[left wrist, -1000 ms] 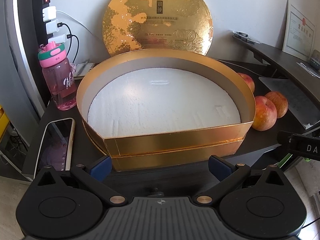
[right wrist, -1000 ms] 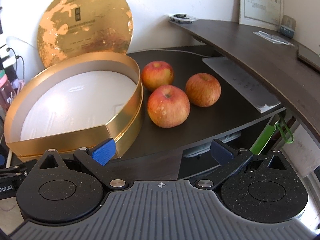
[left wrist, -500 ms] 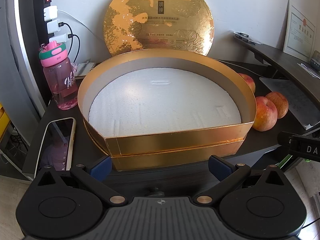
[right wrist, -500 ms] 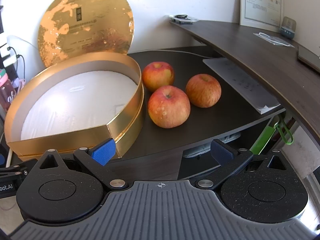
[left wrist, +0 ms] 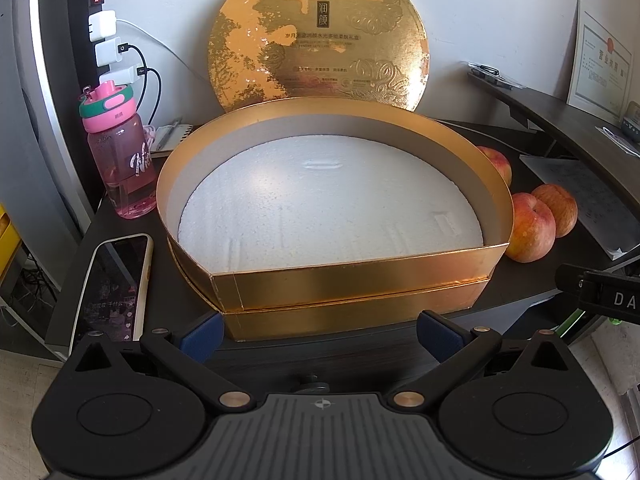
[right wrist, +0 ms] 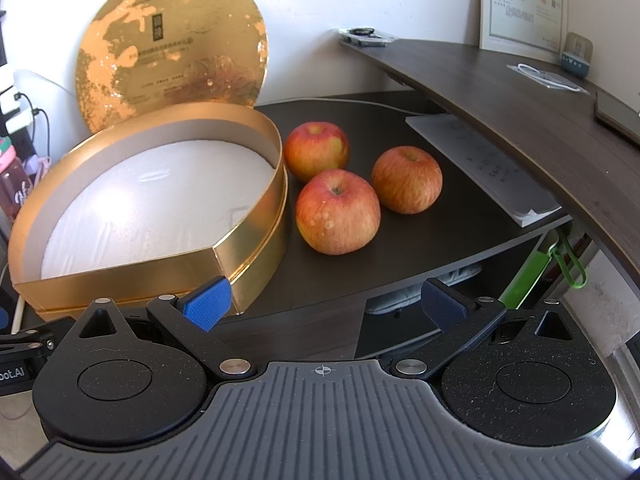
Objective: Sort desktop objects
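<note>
Almost nothing was moved since earlier frames: three apples [right wrist: 338, 212] lie on the desk [right wrist: 400, 248] beside the gold box [left wrist: 360, 280]; both grippers' fingers [right wrist: 206, 304] are kept wide, holding nothing.

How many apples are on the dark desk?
3, all right of the gold box: near apple in front, back apple by the box wall, right apple nearest the paper. None appears hidden.

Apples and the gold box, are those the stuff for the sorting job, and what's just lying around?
For the job:
- three apples beside the box
- gold box, open, with nothing inside
- its gold lid, leaning on the wall

Probably just lying about:
- pink bottle
- phone
- papers
- framed certificate
</note>
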